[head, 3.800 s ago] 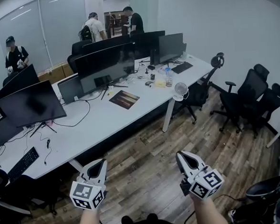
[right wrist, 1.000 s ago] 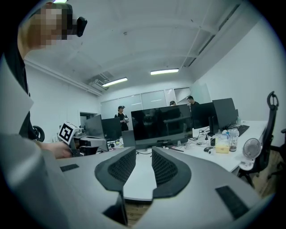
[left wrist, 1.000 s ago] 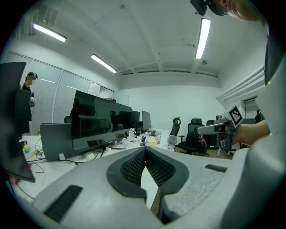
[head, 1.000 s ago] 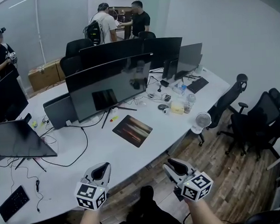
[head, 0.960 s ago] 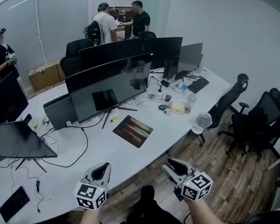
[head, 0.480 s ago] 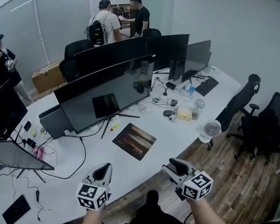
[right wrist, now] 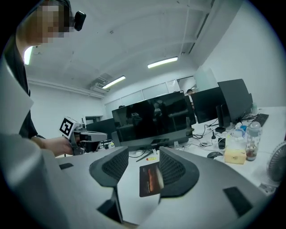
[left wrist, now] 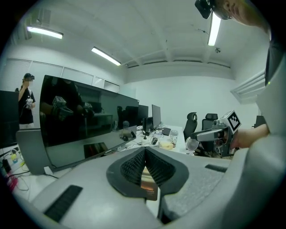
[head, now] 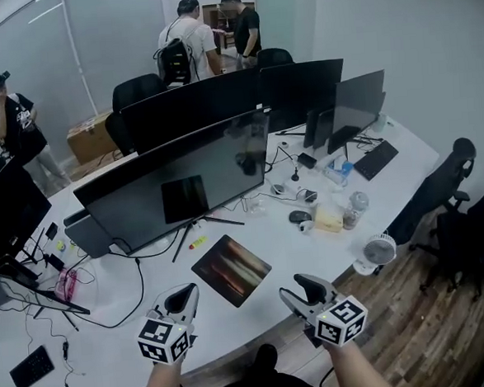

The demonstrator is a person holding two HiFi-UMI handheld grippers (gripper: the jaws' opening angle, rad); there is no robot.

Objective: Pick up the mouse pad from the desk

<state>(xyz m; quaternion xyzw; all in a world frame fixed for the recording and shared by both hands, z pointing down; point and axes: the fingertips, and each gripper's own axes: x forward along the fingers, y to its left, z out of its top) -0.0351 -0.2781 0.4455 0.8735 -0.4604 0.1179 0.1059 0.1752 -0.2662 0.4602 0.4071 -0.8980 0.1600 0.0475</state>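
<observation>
The mouse pad point(head: 231, 269), dark with an orange-brown print, lies flat on the white desk point(head: 120, 338), in front of the foot of the large dark monitor point(head: 184, 192) and near the desk's near edge. Both grippers hover over that near edge, apart from the pad. The left gripper point(head: 181, 296) is just near and left of the pad's left corner, and the right gripper point(head: 302, 289) is just near and right of its right corner, so the pad sits between them and slightly farther away. In the left gripper view the jaws are pressed together at the tips with nothing between them. In the right gripper view the jaws are spread and opening, empty, and the pad shows through the gap, lying on the desk beyond them
</observation>
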